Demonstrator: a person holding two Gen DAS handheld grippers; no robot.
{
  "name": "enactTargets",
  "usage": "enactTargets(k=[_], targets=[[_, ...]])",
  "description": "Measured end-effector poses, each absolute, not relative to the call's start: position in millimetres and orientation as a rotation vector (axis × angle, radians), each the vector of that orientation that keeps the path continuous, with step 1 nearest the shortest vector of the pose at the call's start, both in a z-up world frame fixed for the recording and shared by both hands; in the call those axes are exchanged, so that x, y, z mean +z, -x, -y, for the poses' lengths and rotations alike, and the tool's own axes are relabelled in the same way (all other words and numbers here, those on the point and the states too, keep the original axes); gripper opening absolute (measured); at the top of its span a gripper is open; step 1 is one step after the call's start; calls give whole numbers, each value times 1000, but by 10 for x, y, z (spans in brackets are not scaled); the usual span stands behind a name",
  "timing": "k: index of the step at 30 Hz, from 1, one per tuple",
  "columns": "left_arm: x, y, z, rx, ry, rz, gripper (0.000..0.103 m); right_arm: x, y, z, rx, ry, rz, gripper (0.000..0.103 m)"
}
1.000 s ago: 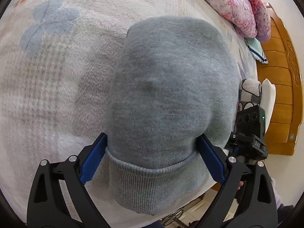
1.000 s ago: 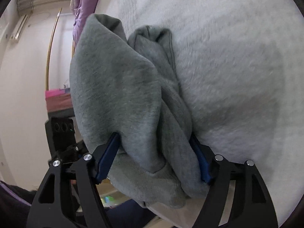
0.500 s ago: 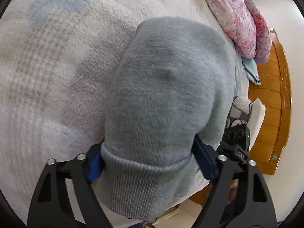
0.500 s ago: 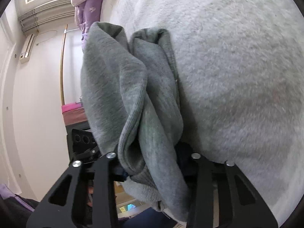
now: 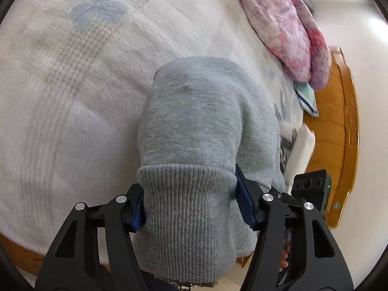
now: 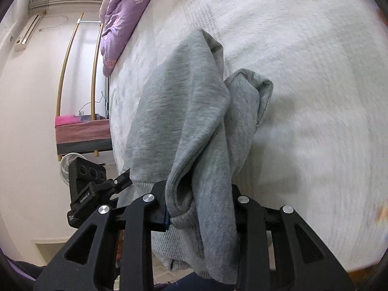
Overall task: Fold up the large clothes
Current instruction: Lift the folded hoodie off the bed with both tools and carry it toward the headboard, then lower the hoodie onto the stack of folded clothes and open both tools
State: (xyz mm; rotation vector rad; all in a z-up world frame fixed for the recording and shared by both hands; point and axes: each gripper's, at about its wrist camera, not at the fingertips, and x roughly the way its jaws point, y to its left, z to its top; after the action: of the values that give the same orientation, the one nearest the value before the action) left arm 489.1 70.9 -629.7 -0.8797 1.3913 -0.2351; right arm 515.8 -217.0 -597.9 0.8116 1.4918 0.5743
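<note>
A grey sweatshirt (image 5: 201, 121) is bunched up on the white plush bed cover (image 5: 72, 92). In the left wrist view its ribbed hem (image 5: 186, 198) fills my left gripper (image 5: 191, 208). The jaws are closing and the blue pads (image 5: 245, 203) press into the hem from both sides. The right wrist view shows thick folds of the same sweatshirt (image 6: 184, 111) hanging from my right gripper (image 6: 198, 208). Its jaws are closing too, squeezing the bunched fabric, and the far end of the cloth rests on the cover (image 6: 303, 97).
A pink floral quilt (image 5: 286, 24) lies at the far side of the bed, with a teal cloth (image 5: 305, 97) under its end. A wooden bed board (image 5: 344, 131) stands at the right. The purple quilt (image 6: 121, 19), a small table (image 6: 82, 131) and a fan (image 6: 66, 165) show left of the bed.
Both grippers have narrowed onto the sweatshirt and risen, so the bed looks farther away. The fabric now hangs bunched from each gripper instead of lying spread between wide jaws.
</note>
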Motion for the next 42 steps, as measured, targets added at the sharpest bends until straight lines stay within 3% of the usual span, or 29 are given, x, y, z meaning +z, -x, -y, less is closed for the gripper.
enactTargets(k=[15,29,34,38,42], targets=[[-5188,-4636,306,-466,644,-1335,60,-5148,-4709,3019,455,-865,-1303,27],[-4502,-5626,3083,-586,551,-1057,60,-4383,-5835,5564,495,-705,-1117,27],[-4671,-5994,3822,-566,531,-1018,60,-4479,-6224,6194,476,-640,-1112,27],[-5202,-6187,4270,-489,499,-1120,61,-4997,-6441,6385,409,-594,-1242,28],[-5673,-6240,4439,-451,390,-1261,80,-5598,-6543,6570,278,-574,-1388,29]])
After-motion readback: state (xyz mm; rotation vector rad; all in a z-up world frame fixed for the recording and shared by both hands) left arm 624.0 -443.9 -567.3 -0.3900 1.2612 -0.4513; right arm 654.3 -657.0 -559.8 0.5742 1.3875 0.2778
